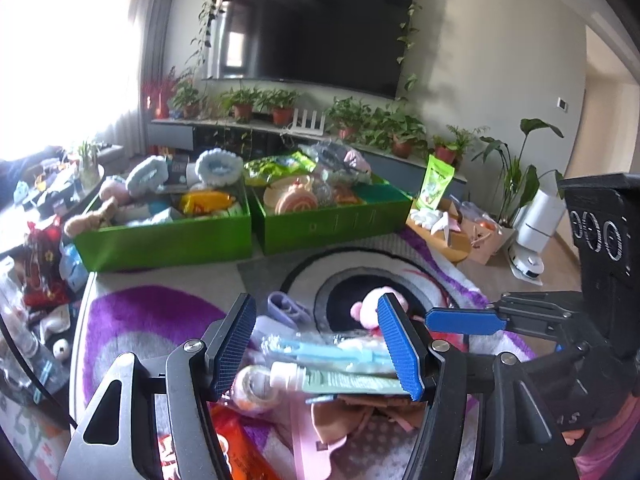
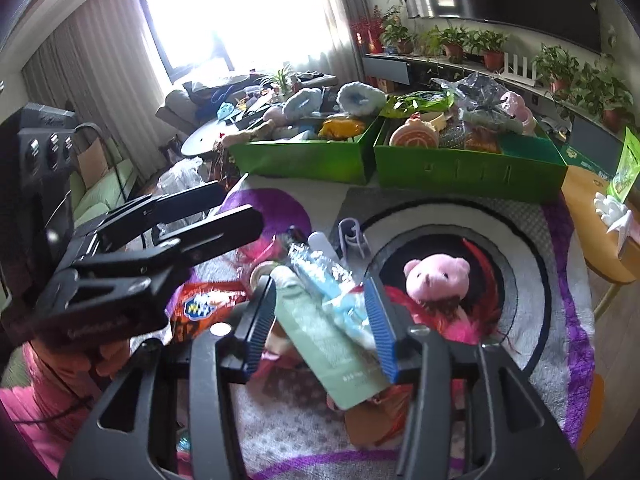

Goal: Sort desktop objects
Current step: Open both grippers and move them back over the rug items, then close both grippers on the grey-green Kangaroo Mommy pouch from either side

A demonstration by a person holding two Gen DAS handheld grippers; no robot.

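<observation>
A pale green tube with a white cap (image 1: 340,380) and a clear pack of blue toothbrushes (image 1: 320,350) lie in a pile on the rug. My left gripper (image 1: 318,354) is open, its blue pads on either side of them. My right gripper (image 2: 322,322) is open around the same green tube (image 2: 336,348) and blue pack (image 2: 328,284). I cannot tell whether either gripper touches them. The right gripper shows at the right of the left wrist view (image 1: 464,322); the left gripper shows at the left of the right wrist view (image 2: 200,228).
Two full green boxes (image 1: 168,240) (image 1: 332,220) stand at the rug's far edge. A pink plush pig (image 2: 436,276), a lilac clip (image 2: 352,236), a tape roll (image 1: 252,388), an orange snack bag (image 2: 200,308) and brown fabric (image 1: 360,412) lie around the pile. A wooden side table (image 2: 592,208) stands at the right.
</observation>
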